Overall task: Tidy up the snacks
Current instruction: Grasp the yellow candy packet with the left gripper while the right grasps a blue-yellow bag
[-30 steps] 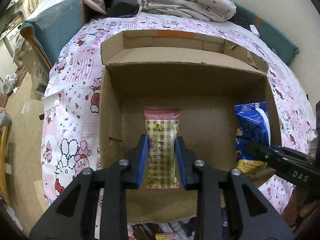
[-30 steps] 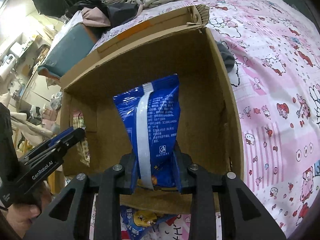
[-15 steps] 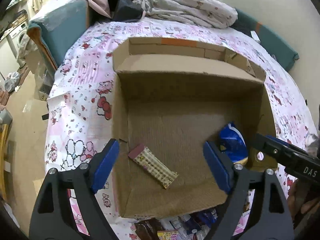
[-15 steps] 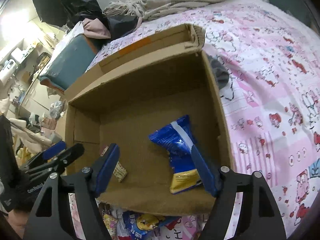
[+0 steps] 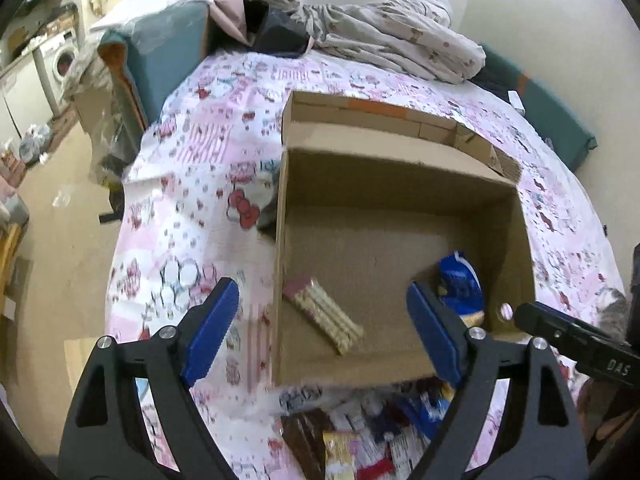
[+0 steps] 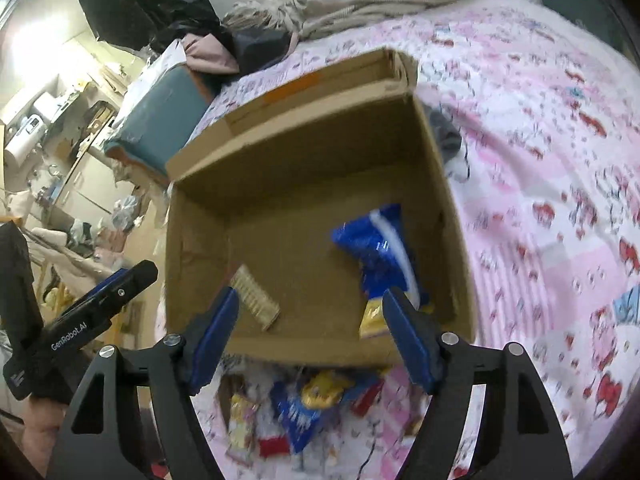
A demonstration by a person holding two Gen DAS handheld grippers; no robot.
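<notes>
Washer [image 5: 60,62] only in L view.

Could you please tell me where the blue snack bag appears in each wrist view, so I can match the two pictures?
Left wrist view: the blue snack bag lies in the cardboard box's lower right corner, partly behind the left gripper's right-hand finger.
Right wrist view: the blue snack bag lies right of centre on the box floor, near the right wall.
Shared landmark: the beige checked wafer pack, lying left of the bag.
</notes>
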